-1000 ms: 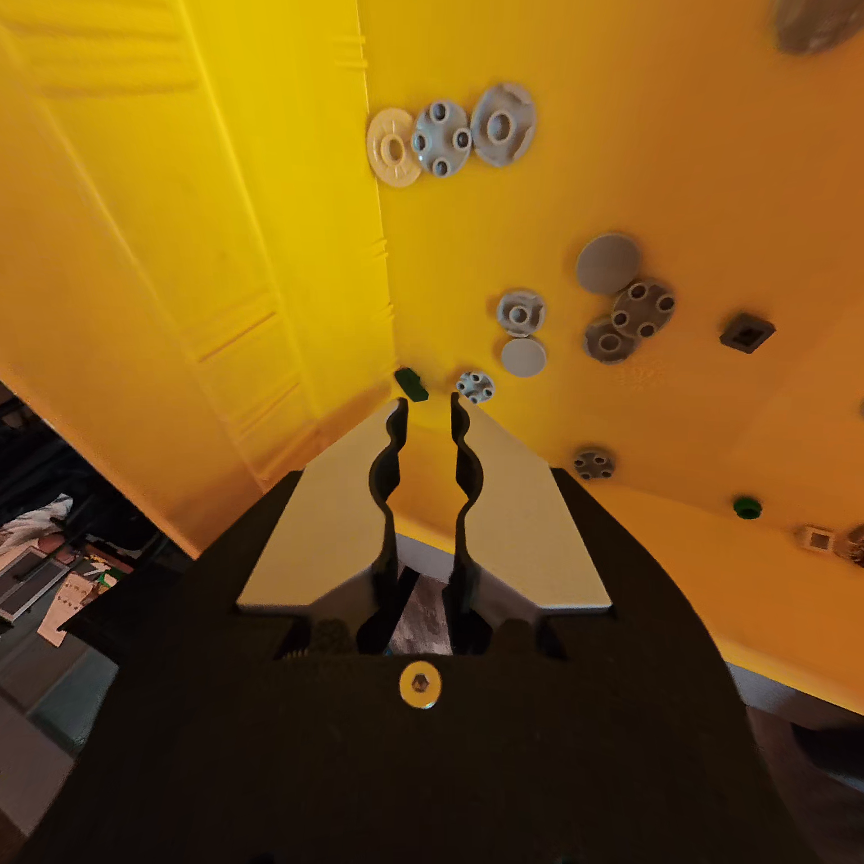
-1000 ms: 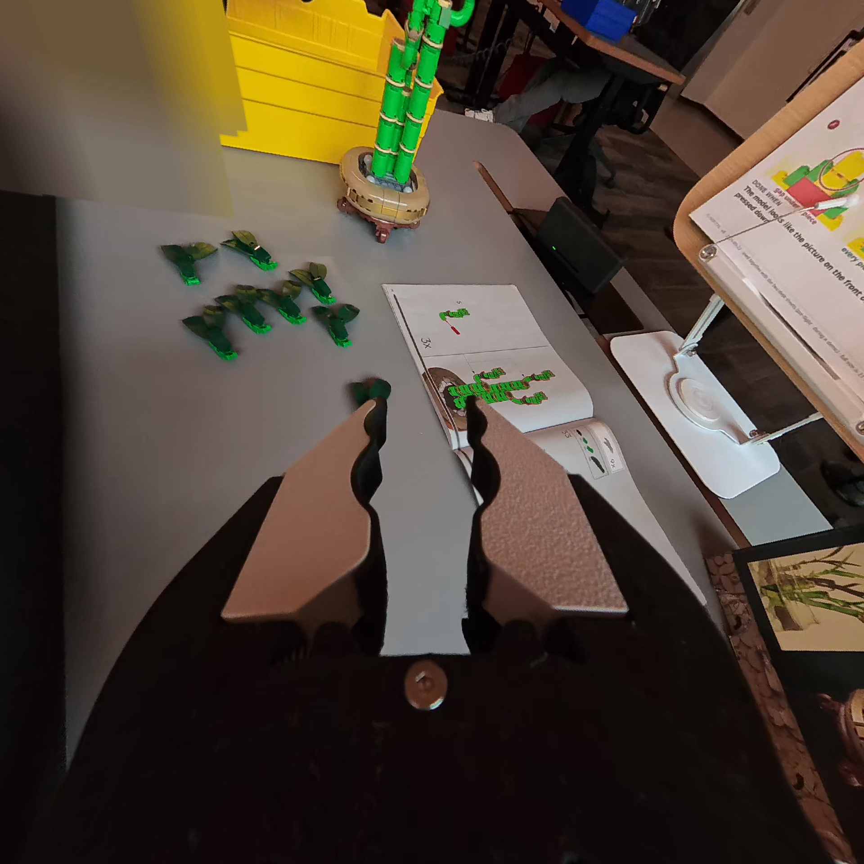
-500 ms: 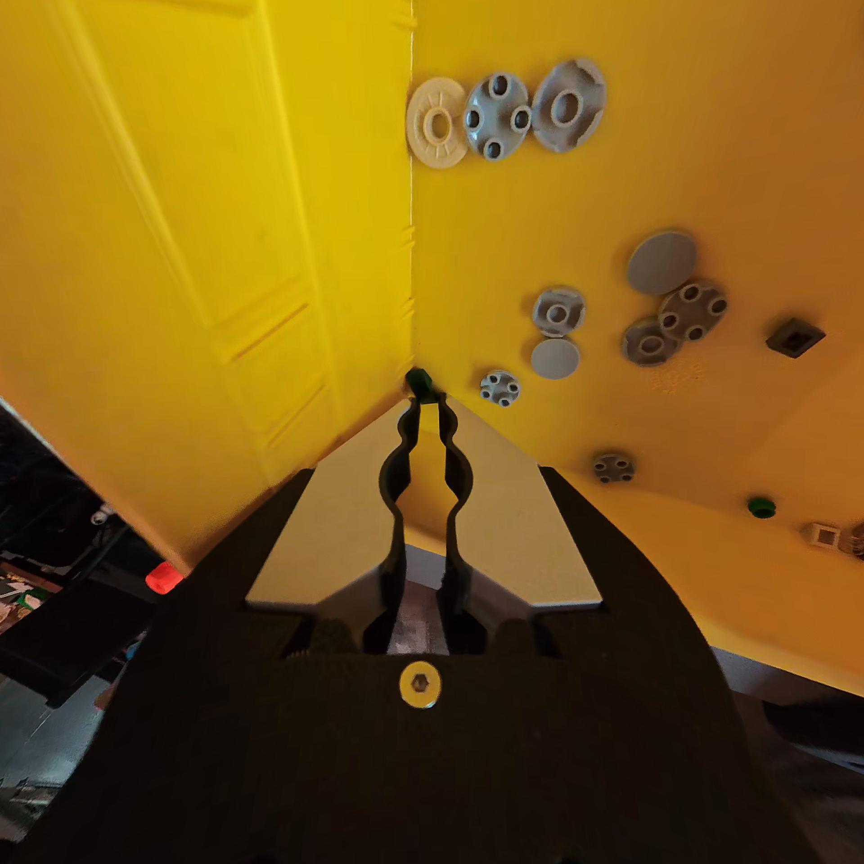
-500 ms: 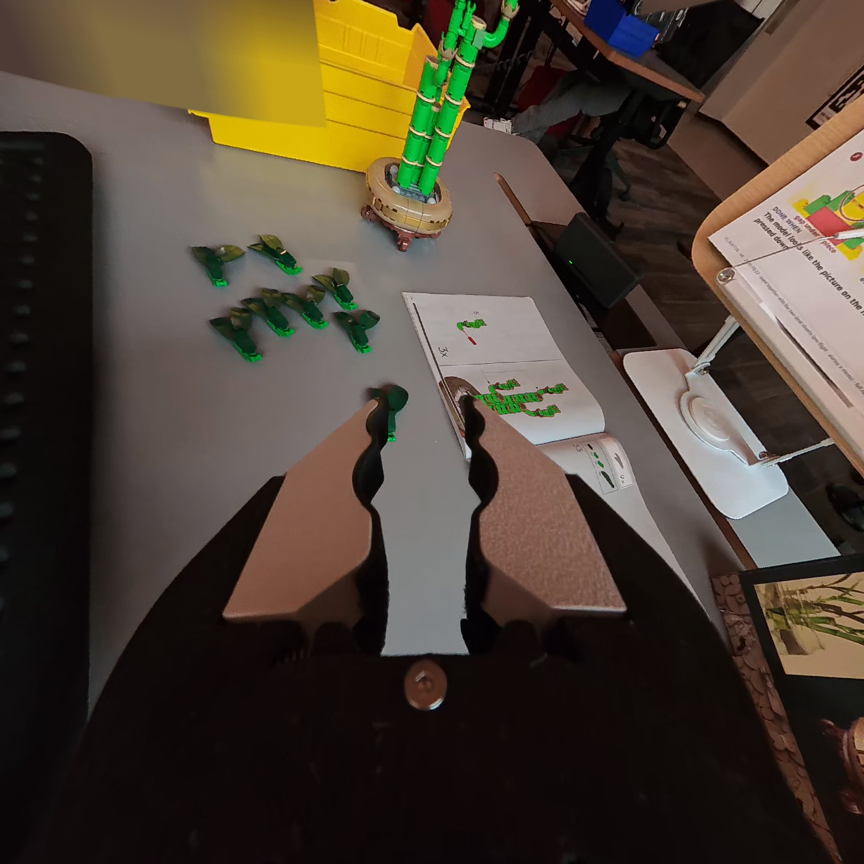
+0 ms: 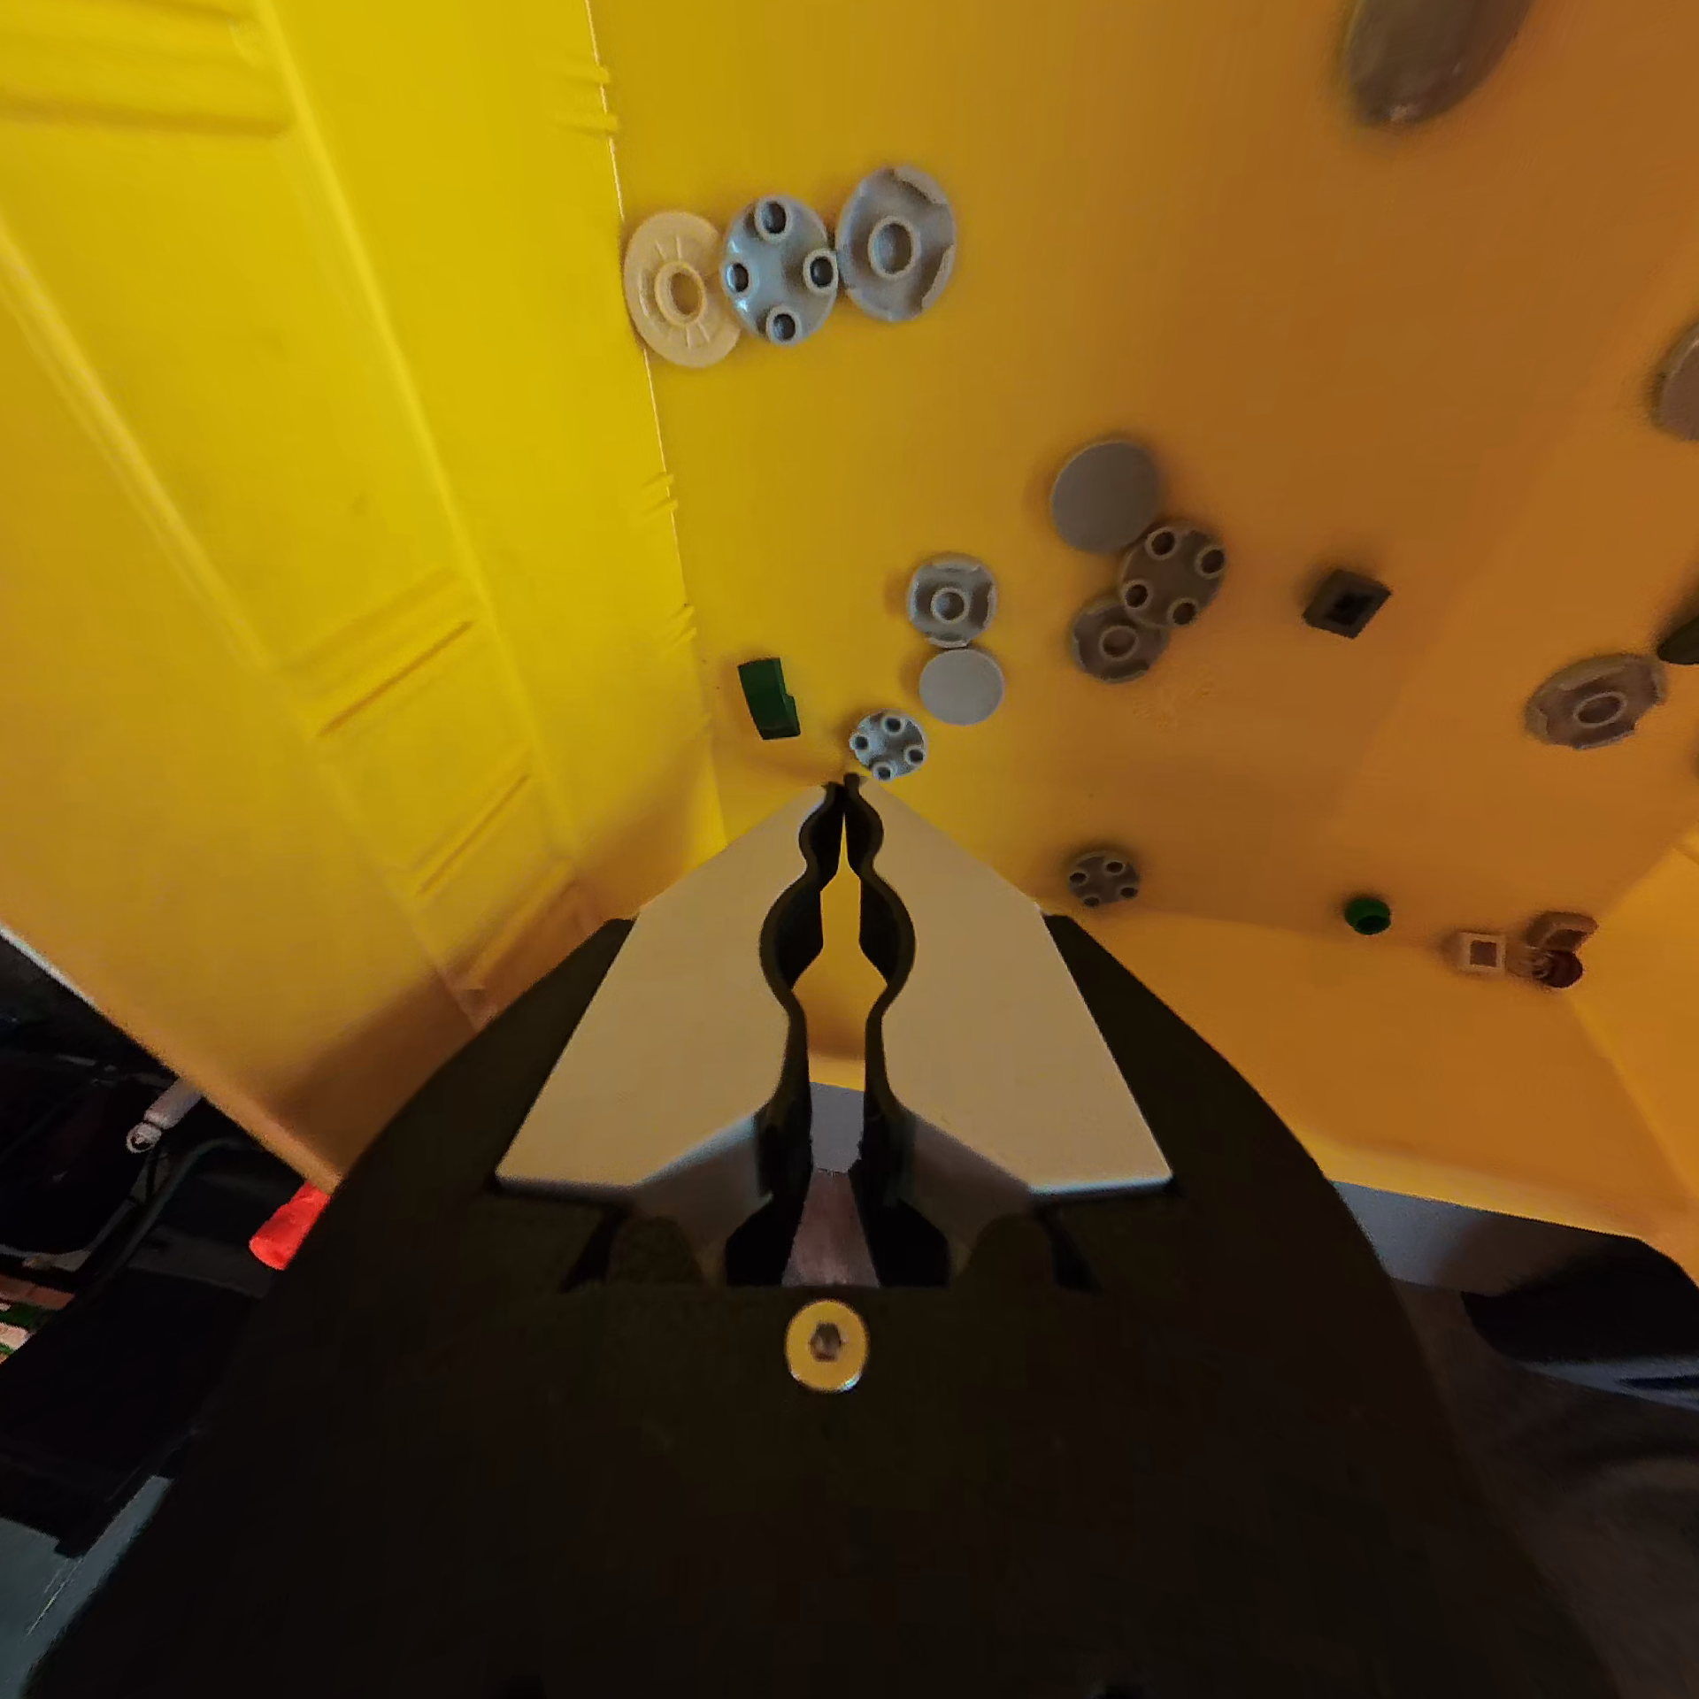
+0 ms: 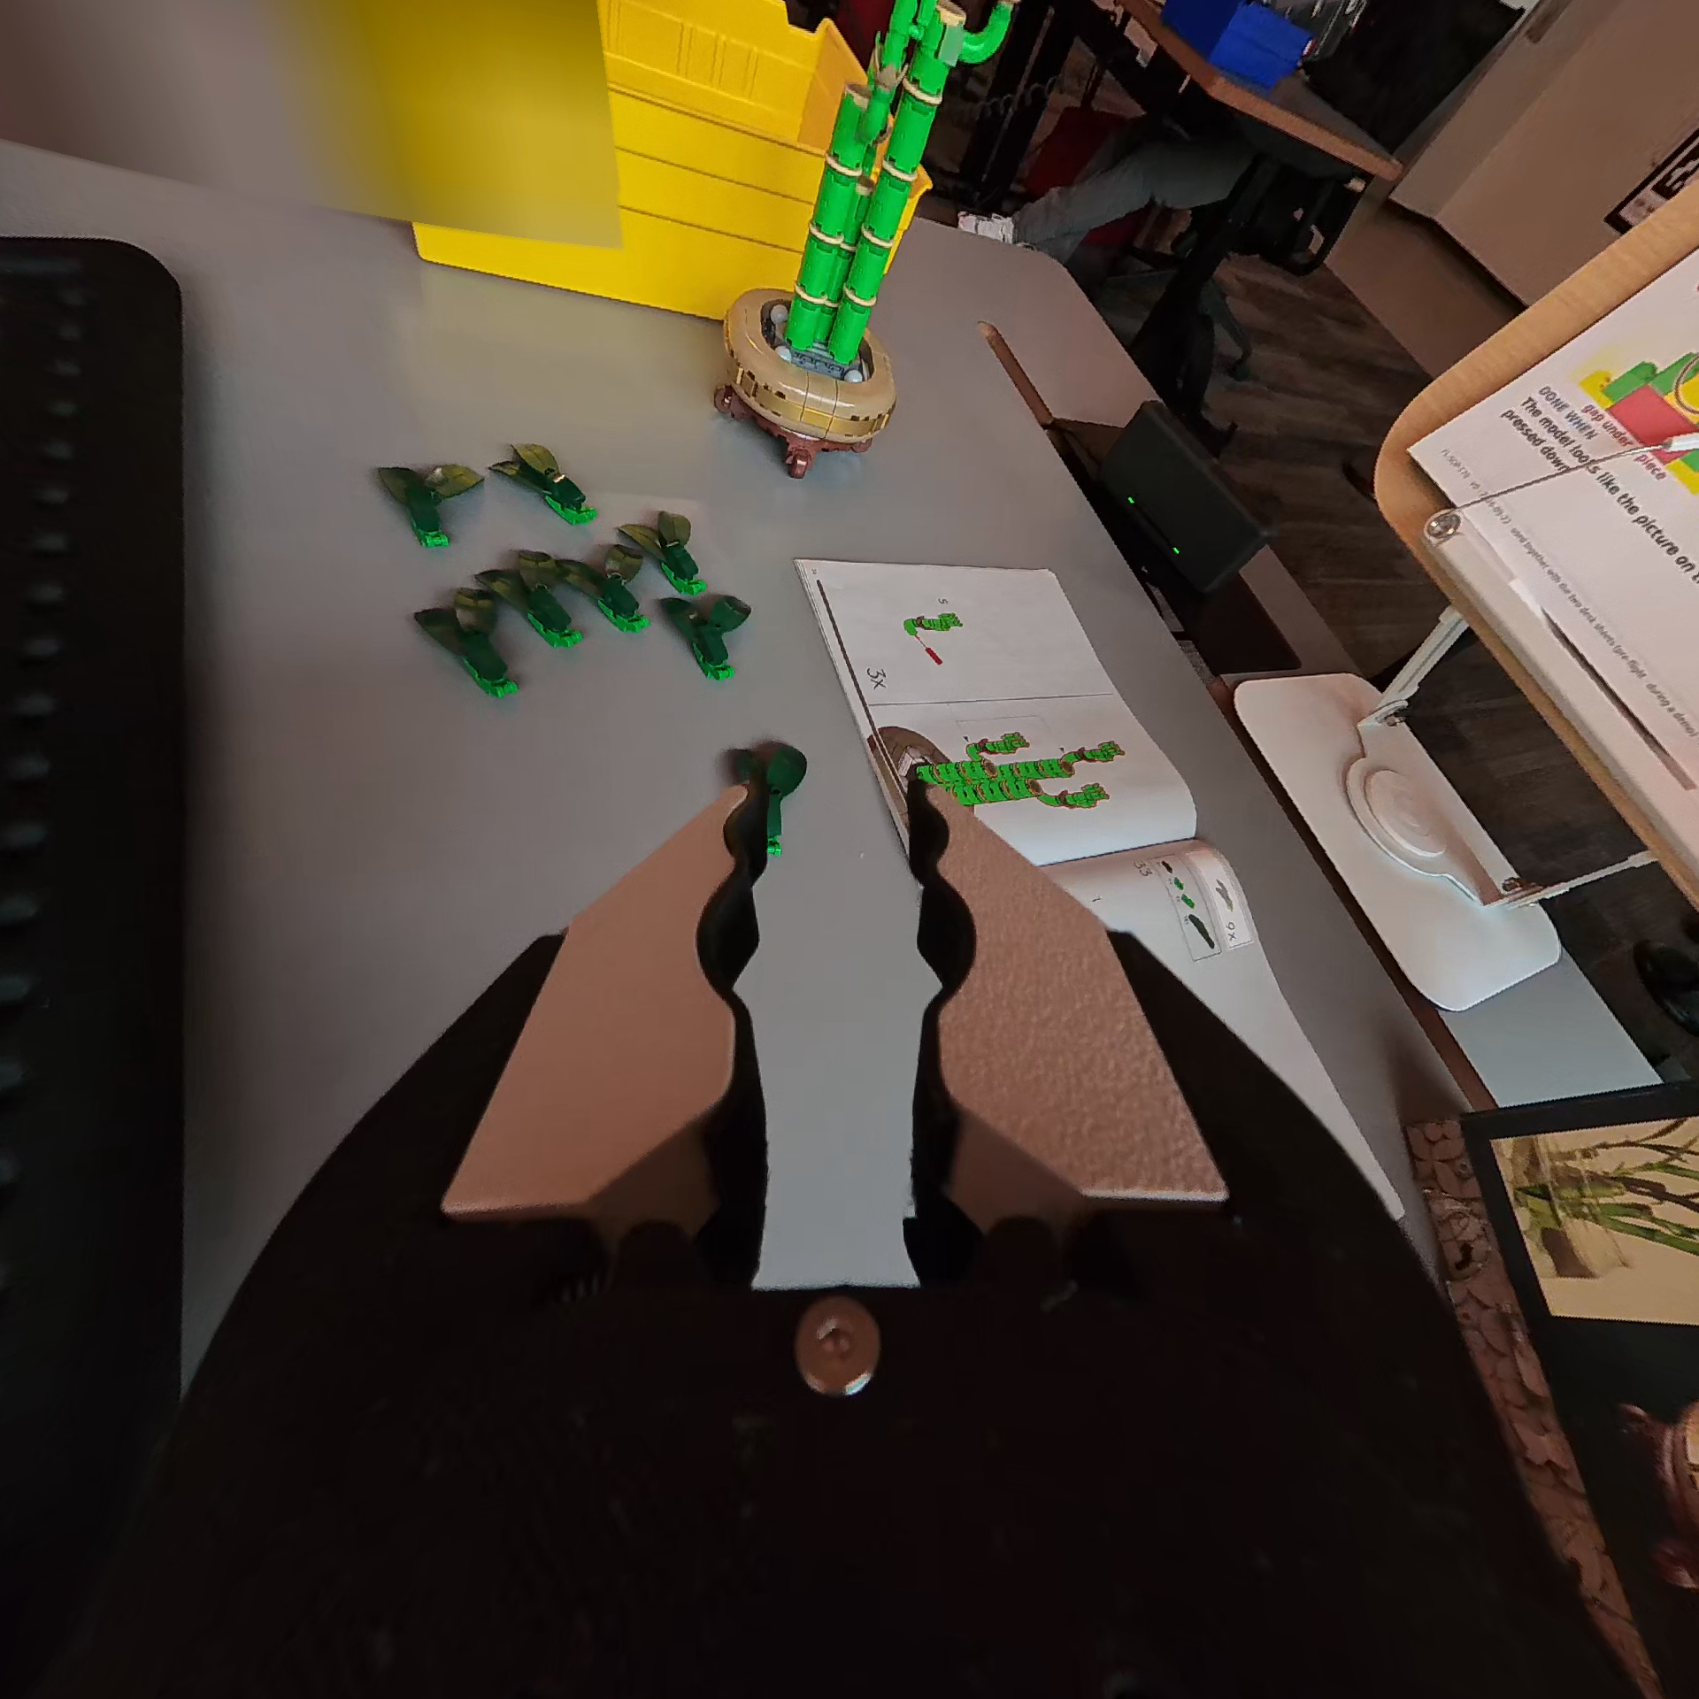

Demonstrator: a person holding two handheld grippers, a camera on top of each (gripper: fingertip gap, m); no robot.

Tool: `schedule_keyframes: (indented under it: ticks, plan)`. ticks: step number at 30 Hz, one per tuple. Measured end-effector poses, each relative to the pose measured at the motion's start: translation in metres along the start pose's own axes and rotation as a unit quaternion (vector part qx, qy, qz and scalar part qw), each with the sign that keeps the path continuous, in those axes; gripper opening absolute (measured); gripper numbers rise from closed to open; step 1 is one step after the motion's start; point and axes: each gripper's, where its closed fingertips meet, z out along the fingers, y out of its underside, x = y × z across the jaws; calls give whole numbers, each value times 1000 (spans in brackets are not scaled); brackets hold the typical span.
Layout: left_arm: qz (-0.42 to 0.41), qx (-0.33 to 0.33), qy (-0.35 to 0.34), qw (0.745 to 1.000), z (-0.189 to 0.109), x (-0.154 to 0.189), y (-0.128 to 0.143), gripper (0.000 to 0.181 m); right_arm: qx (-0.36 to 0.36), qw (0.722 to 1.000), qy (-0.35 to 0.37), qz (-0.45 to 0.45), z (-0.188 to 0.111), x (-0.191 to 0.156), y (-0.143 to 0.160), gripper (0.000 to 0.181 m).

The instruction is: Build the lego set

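Inside the yellow bin [image 5: 1149, 276], near the side wall, the dark green piece [image 5: 769, 699] lies loose on the floor — your left gripper [image 5: 844, 784] is just short of it with its tips pinched together on nothing. Half a second ago those tips were straddling that piece with a narrow gap; now they've closed and the piece sits clear, up and left of them. Reads as a missed pick — you likely need to reopen and line up again. A small grey round plate [image 5: 887, 745] lies just beside the tips, so watch you don't grab that instead.

Your right gripper [image 6: 827, 798] holds over the grey table [image 6: 322, 827], fingers apart, a leaf piece [image 6: 774, 781] lying by the left fingertip, not clamped. It has barely shifted in the last second. Beyond it: a cluster of leaf sub-assemblies [image 6: 561, 579], the bamboo model [image 6: 850, 276] in its tan pot, and the open instruction booklet [image 6: 993, 717] to the right.
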Motion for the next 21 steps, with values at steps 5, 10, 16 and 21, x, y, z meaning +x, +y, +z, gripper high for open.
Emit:
schedule_keyframes:
  ticks: [5, 10, 16, 21]
  plan:
    - [-29, 33, 10, 999, -9, -9, -5, 14, -3, 1000, -4, 1, 1, 0, 2, 29]
    - [-35, 48, 3, 998, -11, -11, -13, 22, -5, 1000, -5, 0, 1, -1, 2, 29]
    - [-21, 43, -11, 999, -4, -11, -19, 20, -5, 1000, -6, -1, 1, -2, 2, 29]
    - [-26, 43, -2, 999, 0, -13, -18, 9, -4, 1000, -8, -2, 0, -3, 1, 28]
